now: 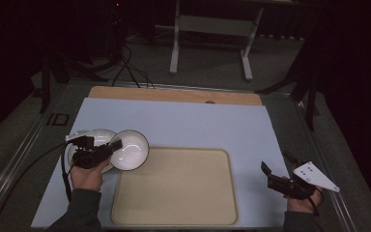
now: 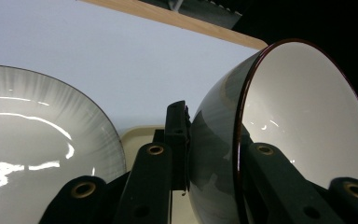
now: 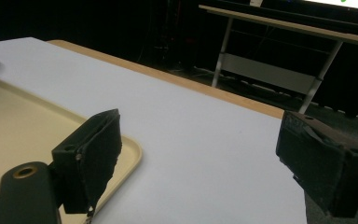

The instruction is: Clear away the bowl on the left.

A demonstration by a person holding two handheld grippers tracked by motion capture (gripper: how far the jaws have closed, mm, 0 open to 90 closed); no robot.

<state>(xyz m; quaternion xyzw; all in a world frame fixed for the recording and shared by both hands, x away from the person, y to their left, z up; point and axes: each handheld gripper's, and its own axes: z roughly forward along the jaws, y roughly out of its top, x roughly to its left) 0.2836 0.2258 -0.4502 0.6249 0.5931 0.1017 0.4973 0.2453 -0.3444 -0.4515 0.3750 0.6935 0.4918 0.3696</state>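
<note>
Black fingers (image 2: 168, 154) of the left gripper (image 1: 107, 150) fill the bottom of the left gripper view, clamped on the rim of a bowl (image 2: 303, 121): one finger on the dark outer wall, the other inside on the white glaze. Bowl is tilted, mouth facing right of that frame. In the high view the bowl (image 1: 131, 151) sits at left-centre of frame, held just over the top-left corner of the beige tray (image 1: 174, 188), w/ a 2nd, striped bowl (image 1: 94, 140) just behind and to its left on the desk (image 1: 198, 121).

Right gripper (image 1: 270, 176) is at lower right of the high view, well apart from both bowls, fingers (image 3: 91, 158) spread wide w/ nothing between them.

Key relation: tray surface lies right and toward the bottom of frame from the held bowl, so the left hand is by far the nearer one. Likely next: level the bowl, mouth up, and set it on the tray.
</note>
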